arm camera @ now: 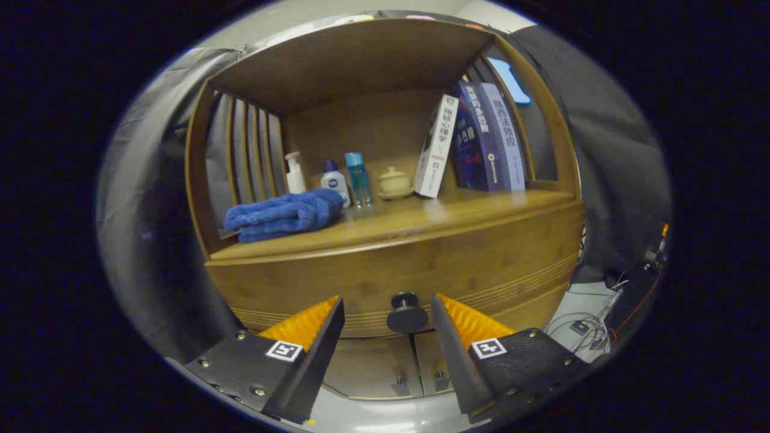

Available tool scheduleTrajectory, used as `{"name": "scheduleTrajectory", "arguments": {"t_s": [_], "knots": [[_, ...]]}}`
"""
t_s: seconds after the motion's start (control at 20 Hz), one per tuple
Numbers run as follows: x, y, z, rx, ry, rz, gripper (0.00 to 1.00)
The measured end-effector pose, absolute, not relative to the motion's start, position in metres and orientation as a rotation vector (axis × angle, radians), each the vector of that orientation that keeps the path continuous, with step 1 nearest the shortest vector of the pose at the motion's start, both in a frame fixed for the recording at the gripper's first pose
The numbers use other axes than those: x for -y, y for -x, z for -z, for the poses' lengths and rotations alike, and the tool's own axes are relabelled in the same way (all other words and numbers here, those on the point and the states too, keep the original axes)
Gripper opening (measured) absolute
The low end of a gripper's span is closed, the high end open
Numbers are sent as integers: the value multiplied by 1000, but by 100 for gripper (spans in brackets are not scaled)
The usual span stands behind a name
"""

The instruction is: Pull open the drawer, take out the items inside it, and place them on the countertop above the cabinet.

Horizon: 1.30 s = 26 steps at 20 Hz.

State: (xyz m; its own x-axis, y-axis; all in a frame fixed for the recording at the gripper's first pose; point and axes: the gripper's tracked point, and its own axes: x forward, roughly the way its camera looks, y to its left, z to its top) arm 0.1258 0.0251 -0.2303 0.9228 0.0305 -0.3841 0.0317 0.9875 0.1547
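Hand-held gripper (388,310) spread wide, its fingers either side of, seemingly just short of, the closed drawer's (397,273) knob (406,311).

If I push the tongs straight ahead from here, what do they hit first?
Most likely the round black drawer knob. It sits centred in the gap of the open tongs, just ahead of the tips, with the closed drawer front right behind it. Depth is hard to judge in this fisheye view.
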Motion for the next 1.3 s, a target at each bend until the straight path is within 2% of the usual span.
{"name": "scheduleTrajectory", "arguments": {"t_s": [0.05,0.2,0.4,0.5,0.7,0.8,1.05,1.3], "knots": [[-22,-132,233,-392,-157,18,87],[-7,-138,249,-427,-110,86,63],[-10,-145,263,-465,-65,51,55],[-13,-144,262,-462,-40,44,43],[-13,-142,261,-446,-87,28,39],[-13,-143,262,-454,-90,23,33],[-13,-132,260,-462,-98,33,33],[-12,-91,253,-440,-142,75,33]]}}
